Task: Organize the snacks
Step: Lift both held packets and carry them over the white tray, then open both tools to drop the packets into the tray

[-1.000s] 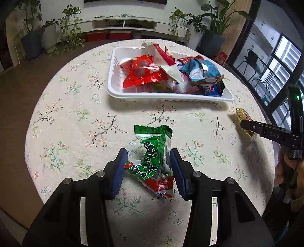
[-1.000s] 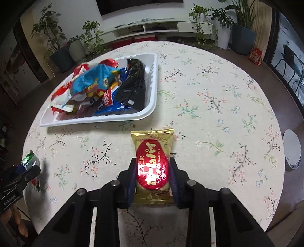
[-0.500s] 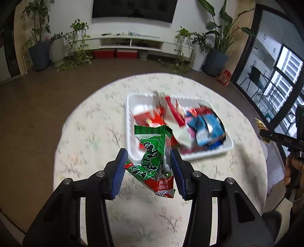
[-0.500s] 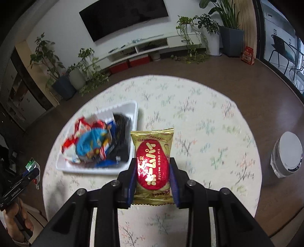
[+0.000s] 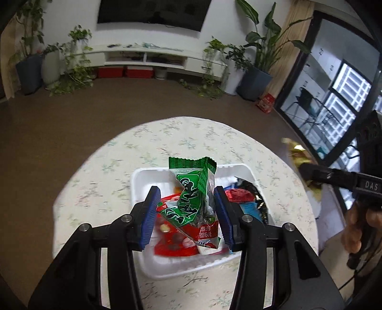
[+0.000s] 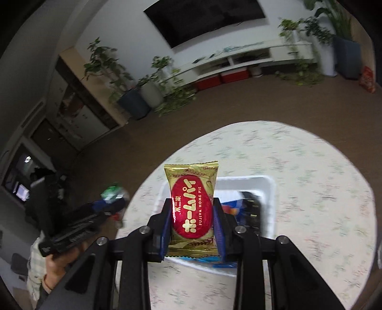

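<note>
Gripping a green-and-red snack packet [image 5: 191,198], the left gripper [image 5: 187,214] has its blue pads [image 5: 150,212] closed partway onto the crumpled wrapper, which sticks up past the fingertips. Straight ahead of and below this claw sits the white tray [image 5: 152,269] on the round table [image 5: 95,181] with floral cloth; tray already holds a pile of red and blue wrappers [image 5: 241,198], blurred. Off to the claw's right, the other gripper's black body and the person's hand [image 5: 360,226] show, with a bit of gold wrapper at its tip.

Right gripper [image 6: 192,224] is closed on a gold snack pack with red oval label [image 6: 192,209], "FUJIYA HOME PIE" readable, held upright between the pads, top edge well above the fingertips. Same white tray [image 6: 268,188] lies ahead of and beneath this claw, dark and blue packets inside to the claw's right. To its left, the left gripper with the green packet appears, blurred, held by a hand [image 6: 59,257].

Both claws are up off the table, over the tray. Beyond: brown floor, potted plants [image 5: 78,69], low white TV shelf [image 5: 148,57], wall TV [image 5: 152,12].
</note>
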